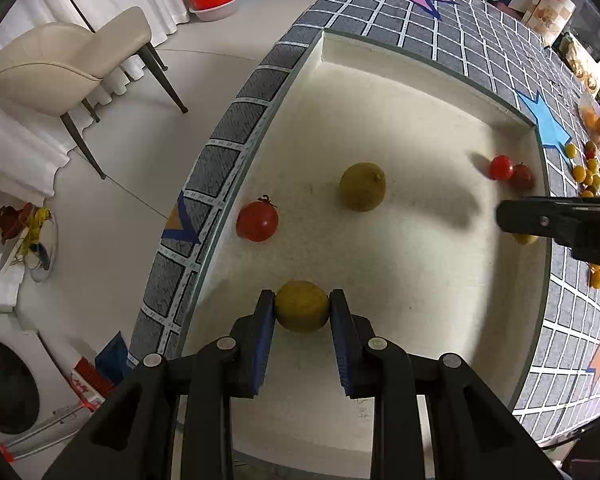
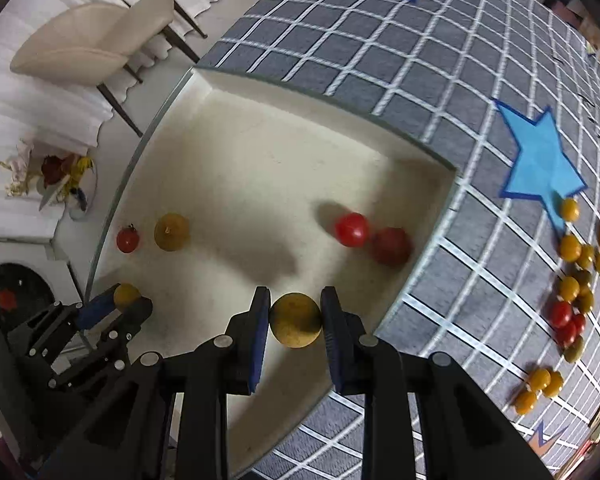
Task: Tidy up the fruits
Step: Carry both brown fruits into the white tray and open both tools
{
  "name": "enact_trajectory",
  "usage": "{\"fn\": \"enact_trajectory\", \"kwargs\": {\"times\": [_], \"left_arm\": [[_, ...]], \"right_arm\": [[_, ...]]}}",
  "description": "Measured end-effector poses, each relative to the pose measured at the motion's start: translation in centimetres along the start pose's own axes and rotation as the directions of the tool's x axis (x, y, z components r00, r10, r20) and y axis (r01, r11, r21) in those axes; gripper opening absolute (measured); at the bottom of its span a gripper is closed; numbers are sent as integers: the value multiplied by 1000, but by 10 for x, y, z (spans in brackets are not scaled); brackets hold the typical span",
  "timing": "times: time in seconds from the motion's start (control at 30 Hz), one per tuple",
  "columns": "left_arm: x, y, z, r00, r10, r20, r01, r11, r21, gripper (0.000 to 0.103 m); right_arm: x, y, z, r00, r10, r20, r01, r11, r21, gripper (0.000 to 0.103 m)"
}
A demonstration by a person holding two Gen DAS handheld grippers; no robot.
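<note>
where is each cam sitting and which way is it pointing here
Left wrist: rides the left tool, looking forward and down into the white tray; its own two fingers clamp a yellow-green fruit, and the right tool enters at the right edge.
Right wrist: rides the right tool, looking down over the tray's right side and the grid cloth; its fingers clamp another yellow fruit, with the left tool at lower left.
Shared: tray, red tomatoes, blue star, beige chair.
</note>
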State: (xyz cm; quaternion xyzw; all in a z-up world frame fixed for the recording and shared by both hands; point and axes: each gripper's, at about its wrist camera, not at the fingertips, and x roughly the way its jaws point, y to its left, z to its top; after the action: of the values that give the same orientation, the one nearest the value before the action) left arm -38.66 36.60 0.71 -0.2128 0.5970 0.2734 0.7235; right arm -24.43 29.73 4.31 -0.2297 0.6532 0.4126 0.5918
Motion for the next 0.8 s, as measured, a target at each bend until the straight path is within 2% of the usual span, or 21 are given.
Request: {"fn": "enact_trajectory", "kwargs": {"times": [0.3,0.47,0.5,0.53,0.57,0.63,0.73,0.8], "left_arm": [[5,-4,1,1000,4,0,-4,1000,22,30],[4,-8,-2,1000,12,6,-13,999,34,30],[3,-10,-2,1000,20,8,-20,999,38,37],[2,-13,-3,999,33,11,-33,999,43,50],[1,-14,-3,999,40,15,-41,998,45,77],[-5,-15,-4,998,49,44,-52,998,47,81],[-5,-16,-5,999,49,24,-50,997,56,81],[-7,-16,-7,999,42,16,-43,998,52,81]], "right_arm": [[26,12,11,999,-27,-39,26,999,-27,29],[29,17,14,999,-39,-32,37,998,-42,31],[31,20,17,999,-32,-34,31,999,-42,33],[31,21,17,999,-26,-37,24,999,-43,35],[31,23,19,999,-24,-38,22,999,-45,37],[31,25,18,999,-28,-41,26,998,-49,45],[30,28,19,999,-26,-35,24,998,-58,56],[26,28,19,999,-18,-26,17,998,-56,76]]}}
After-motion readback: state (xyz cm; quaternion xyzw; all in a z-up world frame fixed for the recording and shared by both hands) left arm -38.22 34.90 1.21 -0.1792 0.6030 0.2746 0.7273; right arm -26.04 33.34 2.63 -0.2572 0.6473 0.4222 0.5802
